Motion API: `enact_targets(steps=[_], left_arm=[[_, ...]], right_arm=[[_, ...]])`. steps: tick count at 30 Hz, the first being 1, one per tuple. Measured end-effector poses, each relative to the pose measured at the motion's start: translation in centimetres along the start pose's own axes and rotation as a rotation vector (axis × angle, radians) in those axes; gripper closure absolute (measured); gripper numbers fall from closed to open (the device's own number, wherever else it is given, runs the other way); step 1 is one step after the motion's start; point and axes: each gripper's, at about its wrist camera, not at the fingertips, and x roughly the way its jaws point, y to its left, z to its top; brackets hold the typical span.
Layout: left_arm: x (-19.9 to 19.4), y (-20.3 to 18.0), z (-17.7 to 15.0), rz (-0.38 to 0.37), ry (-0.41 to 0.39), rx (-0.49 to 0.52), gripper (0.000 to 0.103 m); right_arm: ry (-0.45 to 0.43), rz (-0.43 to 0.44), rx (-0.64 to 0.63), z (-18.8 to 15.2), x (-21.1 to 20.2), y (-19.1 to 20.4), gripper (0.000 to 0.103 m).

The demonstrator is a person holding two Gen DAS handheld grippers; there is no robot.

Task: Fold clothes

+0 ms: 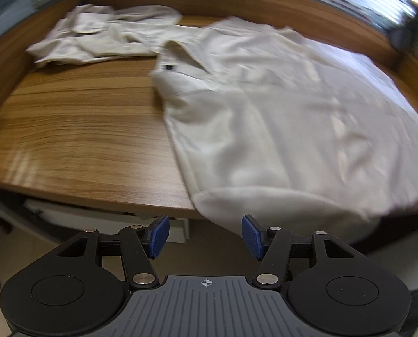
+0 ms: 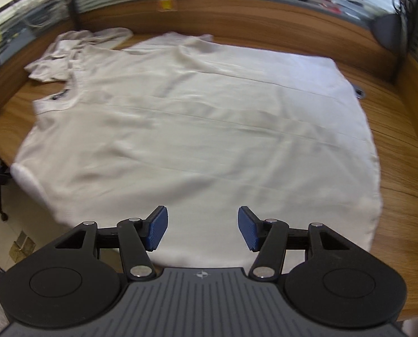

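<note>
A white short-sleeved T-shirt point(image 2: 197, 129) of thin, softly creased fabric lay spread flat across a counter point(image 1: 77, 137) of streaked wood-grain laminate, its collar with a small dark label toward the left and its hem toward the right in the right wrist view. One sleeve point(image 1: 279, 207) drooped over the counter's near edge, forming a rounded fold. A second, crumpled pale garment point(image 1: 102, 36) lay bunched at the far left, its edge touching or just beside the collar end of the shirt. A raised wooden partition point(image 2: 251, 14) curved along the back of the counter, bearing a small yellow sticker point(image 2: 165, 4), with slatted blinds above it. A small dark oval fitting point(image 2: 360, 93) sat in the counter just beside the shirt's right edge. The left claw point(image 1: 206, 234) hung off the near edge of the counter, close to the drooping sleeve, its ribbed blue pads point(image 1: 159, 234) set apart with nothing between them. The right claw point(image 2: 202, 229) hovered above the shirt's near portion, pads likewise parted and gripping nothing. Both views were blurred.
</note>
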Motion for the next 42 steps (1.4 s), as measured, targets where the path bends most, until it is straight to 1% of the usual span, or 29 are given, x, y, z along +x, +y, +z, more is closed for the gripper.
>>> enact_targets(steps=[4,9,12,14,16,19,22,25,27,30,31,32,33,34,35,36,37,40,41,42], left_arm=[[0.9,0.3,-0.7,-0.097,0.006,0.075,0.043],[3.4,0.5,-1.3,-0.178,0.028,0.15,0.043],[5.0,0.4,-1.6,-0.209,0.039,0.159,0.043],[5.6,0.2,-1.7,-0.22,0.038,0.158,0.043],[6.0,-0.1,-1.9,-0.231,0.036,0.159,0.043],[6.4,-0.5,-2.1,-0.25,0.031,0.17,0.043],[6.9,-0.6,-2.2,-0.249,0.045,0.177,0.043],[7.4,-0.4,-2.2,-0.251,0.049,0.175,0.042],[7.7,-0.3,-2.1,-0.247,0.045,0.187,0.042],[8.0,-0.1,-1.8,-0.257,0.032,0.198,0.042],[7.9,0.0,-1.6,-0.269,0.027,0.19,0.045],[7.8,0.2,-1.5,-0.283,0.024,0.178,0.055],[7.7,0.3,-1.5,-0.295,0.019,0.17,0.065],[7.5,0.2,-1.4,-0.304,0.017,0.167,0.086],[7.2,0.2,-1.4,-0.313,0.016,0.164,0.096],[6.9,0.2,-1.3,-0.325,0.012,0.158,0.096],[6.6,0.3,-1.3,-0.337,0.006,0.151,0.099],[5.2,0.5,-1.0,-0.355,-0.011,0.149,0.099],[4.6,0.7,-0.9,-0.359,-0.022,0.146,0.1],[3.9,0.9,-0.6,-0.366,-0.033,0.139,0.1]], right_arm=[[-0.024,0.013,-0.015,-1.0,-0.4,3.6,0.041],[-0.045,0.017,-0.019,-2.3,-0.7,7.0,0.041],[-0.04,-0.007,-0.054,-2.8,-0.7,8.6,0.041],[-0.029,-0.042,-0.097,-3.0,-0.6,9.6,0.041],[-0.023,-0.056,-0.136,-3.1,-0.4,10.4,0.041],[-0.014,-0.064,-0.208,-3.0,0.0,11.8,0.041],[0.007,-0.045,-0.29,-2.9,0.8,13.3,0.041],[0.026,-0.041,-0.408,-3.1,1.8,15.1,0.041],[0.049,-0.082,-0.511,-3.4,2.8,16.3,0.042],[0.069,-0.126,-0.628,-3.9,3.9,17.6,0.045],[0.071,-0.129,-0.654,-3.9,4.2,17.8,0.045],[0.074,-0.129,-0.676,-3.9,4.4,18.1,0.046],[0.079,-0.124,-0.693,-3.9,4.6,18.2,0.048],[0.087,-0.117,-0.71,-3.9,4.8,18.3,0.052],[0.092,-0.114,-0.723,-4.0,5.0,18.3,0.068],[0.097,-0.111,-0.736,-4.1,5.2,18.4,0.083],[0.103,-0.108,-0.749,-4.1,5.4,18.4,0.087],[0.11,-0.098,-0.773,-4.2,5.6,18.5,0.1],[0.102,-0.097,-0.768,-4.1,5.4,18.4,0.102],[0.091,-0.099,-0.763,-3.9,5.2,18.4,0.102]])
